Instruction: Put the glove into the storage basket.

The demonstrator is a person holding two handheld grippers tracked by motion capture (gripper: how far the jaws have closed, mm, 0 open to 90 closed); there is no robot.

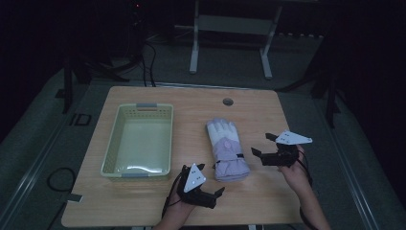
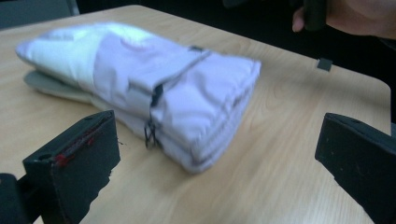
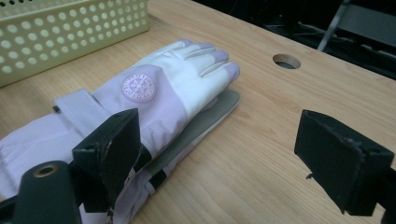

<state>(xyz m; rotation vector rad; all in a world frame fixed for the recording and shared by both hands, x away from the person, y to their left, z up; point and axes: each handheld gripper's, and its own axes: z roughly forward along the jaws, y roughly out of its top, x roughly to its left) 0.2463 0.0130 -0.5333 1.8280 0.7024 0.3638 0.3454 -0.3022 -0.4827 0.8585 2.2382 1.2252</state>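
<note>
Both claws spread, empty — left claw (image 1: 207,184), right claw (image 1: 262,145) — flanking the gloves (image 1: 226,148) (stacked pair).

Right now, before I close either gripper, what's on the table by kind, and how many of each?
Gloves: 2, lilac and white, stacked one on the other
Basket: 1, pale yellow, perforated
Grippers: 2, left gripper and right gripper, both open beside the gloves
Total: 5
</note>
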